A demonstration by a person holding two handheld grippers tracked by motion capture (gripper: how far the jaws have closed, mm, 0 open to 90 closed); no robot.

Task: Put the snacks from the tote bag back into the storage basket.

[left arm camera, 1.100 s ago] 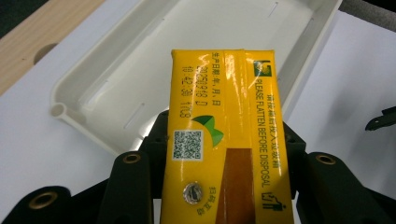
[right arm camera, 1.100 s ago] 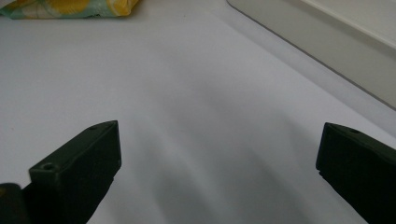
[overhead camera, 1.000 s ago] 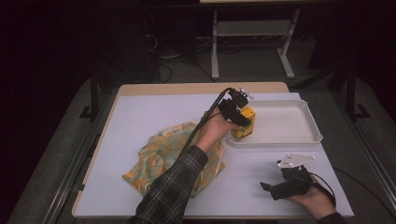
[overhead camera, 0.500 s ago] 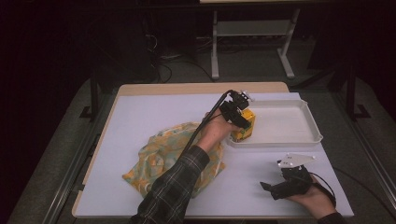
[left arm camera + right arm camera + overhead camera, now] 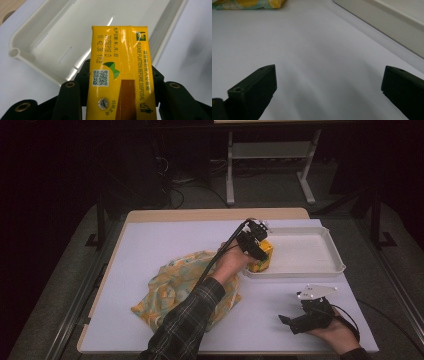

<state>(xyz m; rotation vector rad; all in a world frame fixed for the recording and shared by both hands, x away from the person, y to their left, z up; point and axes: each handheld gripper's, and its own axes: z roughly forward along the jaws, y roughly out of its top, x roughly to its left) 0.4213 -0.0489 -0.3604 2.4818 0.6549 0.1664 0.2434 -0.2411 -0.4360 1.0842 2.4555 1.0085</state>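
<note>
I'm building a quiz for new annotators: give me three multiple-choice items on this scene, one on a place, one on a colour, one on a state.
1. Where is the yellow rectangular drink carton?
A. At the near-left corner of the white plastic tray, in the left gripper
B. On the patterned yellow-green cloth
C. Beside the right gripper

2. What colour is the table's top sheet?
A. Red
B. Pale lilac-white
C. Black

3. How do the right gripper's jaws stand?
A. Shut on the cloth
B. Shut on the carton
C. Wide apart with nothing between them

Answers:
1 A: the left gripper view shows both jaws pressing the carton's sides over the tray's corner.
2 B: the high view shows a pale sheet over the wooden board.
3 C: the right gripper view shows only bare sheet between the jaws.
</note>
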